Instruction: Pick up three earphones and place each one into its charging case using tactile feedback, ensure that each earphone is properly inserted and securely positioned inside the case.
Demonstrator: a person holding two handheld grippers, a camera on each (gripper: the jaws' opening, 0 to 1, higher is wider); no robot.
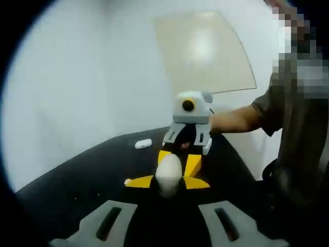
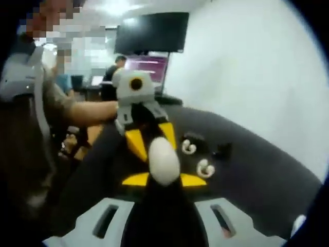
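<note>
The white charging case (image 1: 168, 174) is off the counter (image 1: 77, 175), held in the air between the two grippers, which face each other nose to nose. It is a smooth, egg-shaped shell, glossy and blurred by closeness. I cannot tell whether its lid is open or shut, or whether an earphone is already inside.

The left gripper (image 1: 168, 182) has its yellow tips pressed against the case's two sides, and it appears to be pinching it. In the right gripper view the right gripper (image 2: 164, 180) looks the same, with a yellow tip against each flank of the case, so both seem closed on the one shell.

The main risk, as I judge it, is the shape. A rounded, slick shell held by two pairs of tips can squirt out if either one squeezes harder or twists. A dropped case could knock the loose pieces below.

Two white earphones (image 2: 189, 147) (image 2: 205, 169) lie near each other on the dark counter. A dark item (image 2: 222, 150), too small to identify, lies just beside them. In the left gripper view a small white capsule (image 1: 143, 143) rests farther back on the counter. A person's forearm (image 1: 234, 119) reaches in behind the right gripper.
</note>
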